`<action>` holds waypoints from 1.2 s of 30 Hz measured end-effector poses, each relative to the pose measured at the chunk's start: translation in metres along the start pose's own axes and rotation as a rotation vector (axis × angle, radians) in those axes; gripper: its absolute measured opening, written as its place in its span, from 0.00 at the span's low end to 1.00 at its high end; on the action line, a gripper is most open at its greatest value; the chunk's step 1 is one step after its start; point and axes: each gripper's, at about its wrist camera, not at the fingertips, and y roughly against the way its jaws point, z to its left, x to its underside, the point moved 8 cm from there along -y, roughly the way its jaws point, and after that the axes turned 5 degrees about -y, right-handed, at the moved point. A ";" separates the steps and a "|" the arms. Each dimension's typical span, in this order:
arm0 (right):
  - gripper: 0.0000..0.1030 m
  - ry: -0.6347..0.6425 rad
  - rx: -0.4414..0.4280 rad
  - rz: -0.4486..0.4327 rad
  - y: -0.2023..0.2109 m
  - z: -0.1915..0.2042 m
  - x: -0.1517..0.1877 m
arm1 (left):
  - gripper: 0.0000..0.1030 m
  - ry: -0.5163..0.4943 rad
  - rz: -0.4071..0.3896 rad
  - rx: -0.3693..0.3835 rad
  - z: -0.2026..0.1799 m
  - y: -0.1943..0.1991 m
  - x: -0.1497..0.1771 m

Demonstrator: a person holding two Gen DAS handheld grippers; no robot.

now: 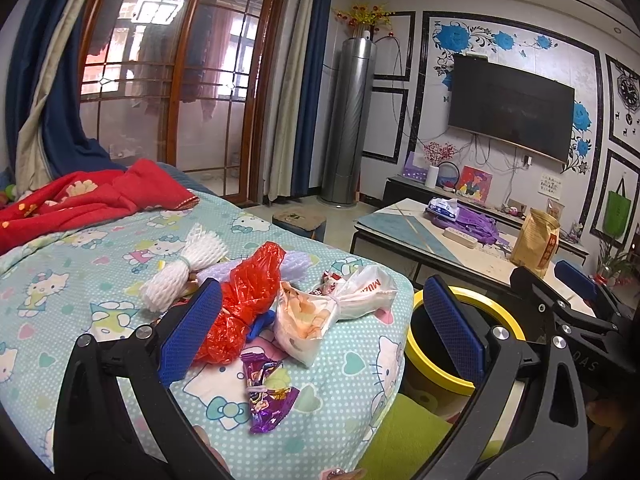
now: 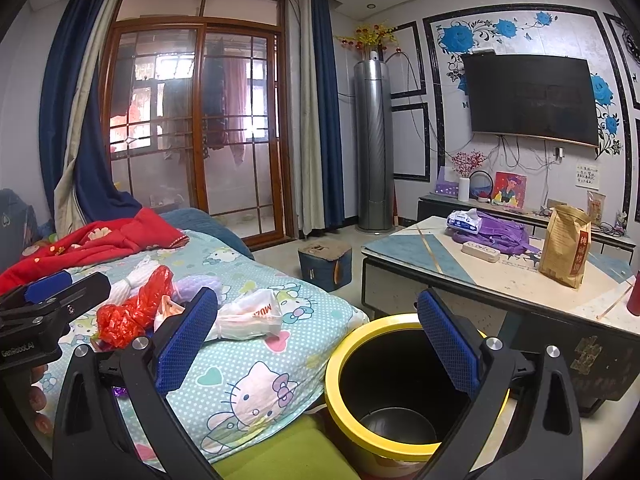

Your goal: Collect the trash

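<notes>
The trash bin (image 2: 404, 384) stands on the floor just right of the bed (image 2: 256, 360). On the bed left of the bin lies a cluster: a tied plastic bag (image 1: 360, 292) nearest, a crumpled bag (image 1: 240, 304) further left, foam netting (image 1: 184, 268) behind that, a snack wrapper (image 1: 266, 392) in front. Behind the bin stands a coffee table (image 2: 500, 280).

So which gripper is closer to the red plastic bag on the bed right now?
Left. The left gripper hangs open right over the red plastic bag, one finger beside it. The right gripper is open off the bed's edge, above the yellow-rimmed bin.
</notes>
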 end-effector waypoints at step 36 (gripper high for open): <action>0.94 0.127 -0.194 0.044 -0.001 0.058 0.010 | 0.90 0.053 0.007 -0.095 0.041 -0.003 -0.002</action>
